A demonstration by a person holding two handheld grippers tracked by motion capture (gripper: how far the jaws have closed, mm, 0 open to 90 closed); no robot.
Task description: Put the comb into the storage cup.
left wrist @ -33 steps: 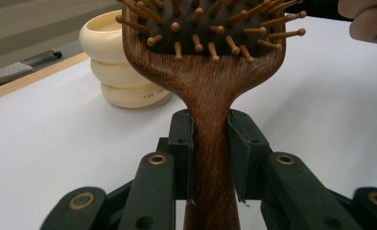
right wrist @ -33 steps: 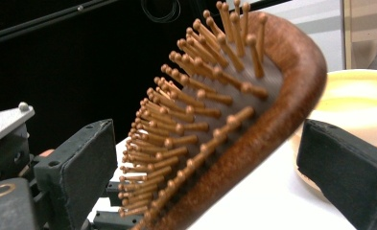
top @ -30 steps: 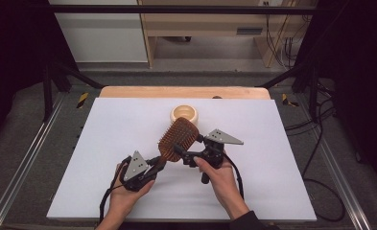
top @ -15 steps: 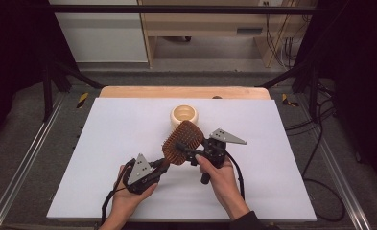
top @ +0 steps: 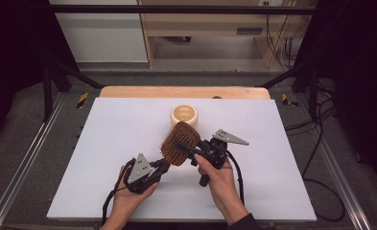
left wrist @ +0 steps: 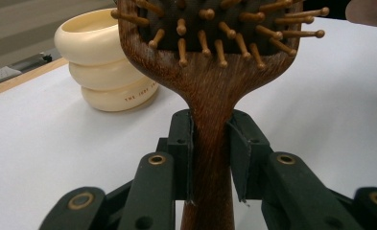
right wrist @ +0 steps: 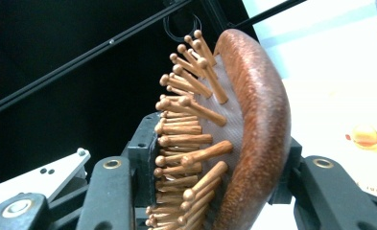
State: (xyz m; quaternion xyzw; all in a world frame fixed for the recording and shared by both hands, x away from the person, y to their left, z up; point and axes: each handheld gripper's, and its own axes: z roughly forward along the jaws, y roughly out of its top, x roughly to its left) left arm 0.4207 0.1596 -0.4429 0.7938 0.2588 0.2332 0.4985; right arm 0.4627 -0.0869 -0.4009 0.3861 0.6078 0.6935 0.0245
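2 hand-held grippers are working 1 wooden hairbrush (top: 180,143) over the white table (top: 104,143), in front of the person, near the middle of the mat.

The left gripper (top: 158,168) is clamping the brush handle: in the left gripper view the 2 black jaws are pressing on both sides of the narrow neck just below the head, handle (left wrist: 210,158) running down between them. Jaws are standing fairly narrow, closed on the wood. The left hand (top: 128,191) is gripping the tool body low at the table's near edge.

The right gripper (top: 185,146) is coming in from the right side and its jaws have just been closing; they are now pinching the brush head. In the right gripper view 1 jaw is sitting against the bristle pins (right wrist: 186,143), the other against the rounded wooden back (right wrist: 258,143), head wedged between them. The right hand (top: 219,179) is holding the tool behind the brush.

The brush is being held up off the table, tilted, head pointing away from the person, bristle side facing up and right toward the right gripper.

A cream ribbed cup (top: 184,115) is standing on the table just beyond the brush head, apart from it; in the left gripper view it is showing at upper left as 3 stacked rings (left wrist: 100,62).
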